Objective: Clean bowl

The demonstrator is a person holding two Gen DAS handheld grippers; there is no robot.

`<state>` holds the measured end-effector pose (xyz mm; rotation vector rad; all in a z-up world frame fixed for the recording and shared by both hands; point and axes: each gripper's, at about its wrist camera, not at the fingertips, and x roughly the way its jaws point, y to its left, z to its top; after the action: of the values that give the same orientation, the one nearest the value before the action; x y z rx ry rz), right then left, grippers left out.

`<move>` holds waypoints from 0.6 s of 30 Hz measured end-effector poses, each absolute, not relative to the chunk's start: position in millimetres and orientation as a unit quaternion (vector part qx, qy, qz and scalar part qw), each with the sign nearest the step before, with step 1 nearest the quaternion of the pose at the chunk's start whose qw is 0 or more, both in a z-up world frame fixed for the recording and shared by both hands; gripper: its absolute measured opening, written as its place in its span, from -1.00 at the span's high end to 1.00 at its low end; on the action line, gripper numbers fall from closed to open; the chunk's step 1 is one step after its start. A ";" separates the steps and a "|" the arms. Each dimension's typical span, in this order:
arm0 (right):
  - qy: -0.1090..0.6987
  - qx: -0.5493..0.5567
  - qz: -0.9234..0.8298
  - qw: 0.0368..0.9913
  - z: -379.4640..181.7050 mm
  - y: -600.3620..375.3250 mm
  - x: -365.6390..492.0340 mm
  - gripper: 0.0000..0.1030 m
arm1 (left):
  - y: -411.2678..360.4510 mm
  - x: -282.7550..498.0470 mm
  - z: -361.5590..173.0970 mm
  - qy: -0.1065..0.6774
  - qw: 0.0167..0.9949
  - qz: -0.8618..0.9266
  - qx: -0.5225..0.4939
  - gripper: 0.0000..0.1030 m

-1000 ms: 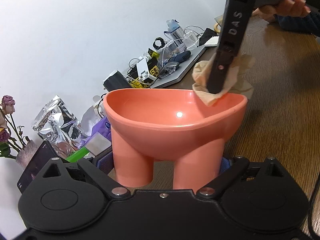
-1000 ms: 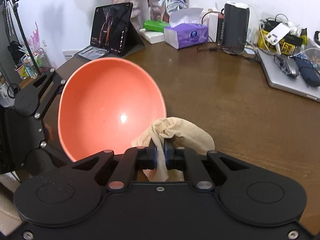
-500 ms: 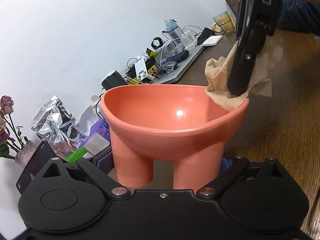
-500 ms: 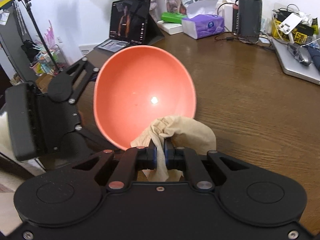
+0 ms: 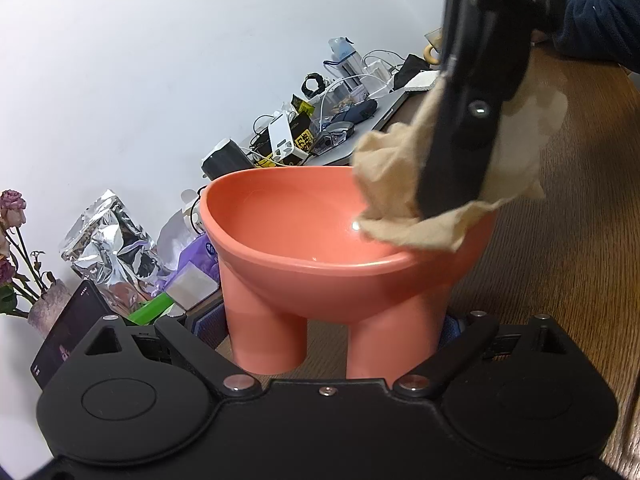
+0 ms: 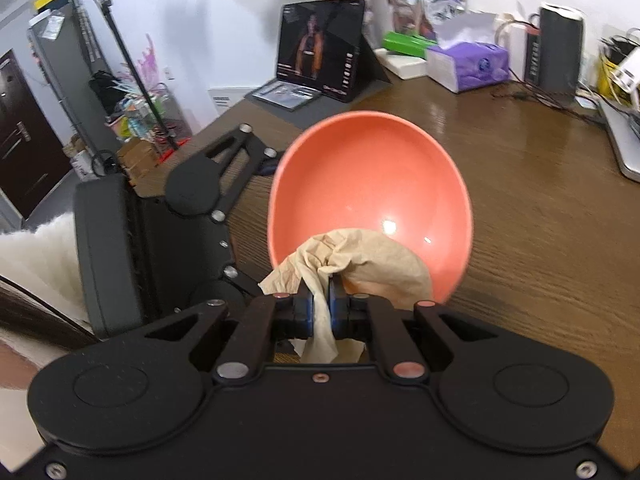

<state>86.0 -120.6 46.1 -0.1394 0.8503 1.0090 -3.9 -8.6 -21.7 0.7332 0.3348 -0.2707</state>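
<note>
The one salmon-pink plastic bowl with stubby round legs (image 5: 320, 240) is held up off the brown wooden desk (image 6: 540, 220), tipped so its hollow faces the right gripper (image 6: 321, 304). Two of its legs show in the left wrist view, and they sit between the fingers of the left gripper (image 5: 332, 344), which seems clenched on them, though the pads themselves are mostly hidden behind the legs. The right gripper is clamped tight on a single crumpled beige cloth (image 6: 360, 256), whose bunched end rests over the bowl's near rim and part of the inner wall. The inside looks glossy, with no visible dirt, so wiping seems under way; most of the hollow, beyond the cloth, probably remains to be covered. Farther from the bowl, along the wall, stand one propped dark tablet (image 6: 320, 48), one purple tissue box (image 6: 468, 64) and one dark cylindrical speaker (image 6: 558, 48).
</note>
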 end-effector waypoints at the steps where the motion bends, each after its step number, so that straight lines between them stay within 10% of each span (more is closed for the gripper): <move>1: 0.392 -0.066 0.473 0.787 47.5 -117.8 86.3 0.84 | -9.0 -4.2 -22.1 0.162 0.911 -0.131 0.356 -0.86; 18: 0.351 -0.084 0.521 0.773 62.7 -80.6 100.1 0.84 | -6.2 -3.2 -24.4 0.171 0.911 -0.132 0.353 -0.85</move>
<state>100.1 -80.6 62.7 -0.1828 0.7606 1.1295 -3.2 -6.2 -24.4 0.7274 0.3516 -0.2722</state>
